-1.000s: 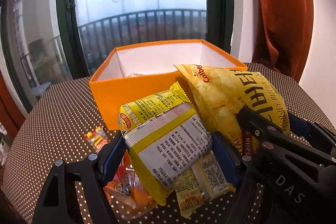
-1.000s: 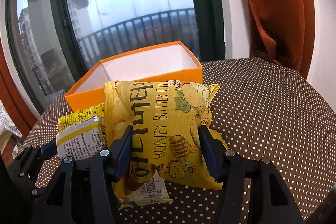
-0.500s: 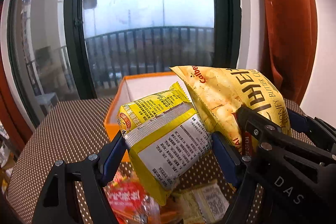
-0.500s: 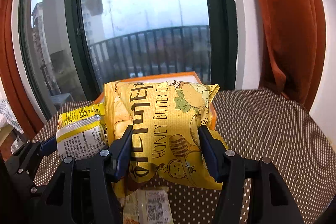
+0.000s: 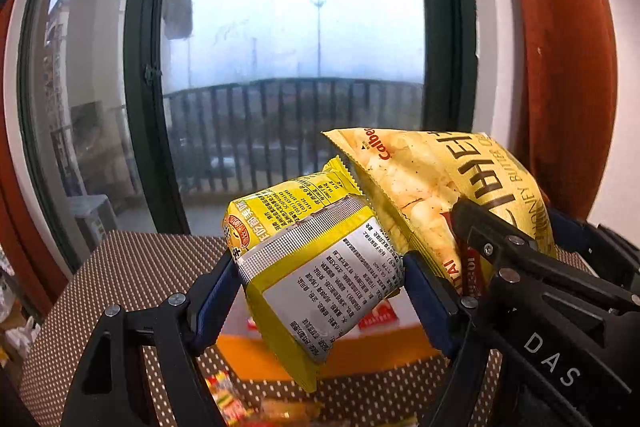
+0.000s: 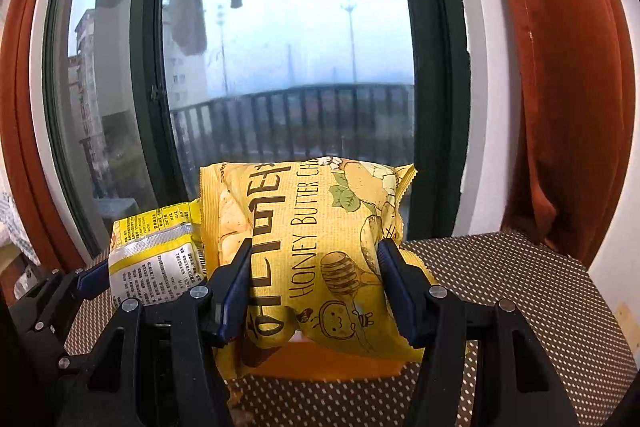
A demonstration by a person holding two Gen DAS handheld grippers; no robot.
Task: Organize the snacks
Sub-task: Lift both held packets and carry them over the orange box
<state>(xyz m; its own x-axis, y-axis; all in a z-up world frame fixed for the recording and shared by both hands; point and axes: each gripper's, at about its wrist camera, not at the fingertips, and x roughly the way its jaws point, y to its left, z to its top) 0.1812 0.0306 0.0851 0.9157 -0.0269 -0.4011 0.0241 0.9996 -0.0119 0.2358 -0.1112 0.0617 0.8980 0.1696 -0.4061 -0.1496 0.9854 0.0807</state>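
Note:
My left gripper [image 5: 316, 283] is shut on a small yellow and silver snack pack [image 5: 320, 267], held in the air above the orange box [image 5: 360, 355]. My right gripper [image 6: 316, 275] is shut on a yellow honey butter chip bag [image 6: 320, 251], also held above the orange box [image 6: 320, 363]. The chip bag [image 5: 440, 187] and right gripper show at the right of the left wrist view. The small pack [image 6: 156, 259] shows at the left of the right wrist view. The two packs are side by side.
The brown dotted tabletop [image 6: 520, 287] lies under both grippers. Loose colourful snack packets [image 5: 240, 403] lie on the table in front of the box. A red item [image 5: 376, 315] lies inside the box. A dark-framed window [image 6: 280, 67] and rust curtain [image 6: 568, 107] stand behind.
Both grippers have risen and moved forward with their packs. The orange box has dropped from the middle of both views to below the held packs.

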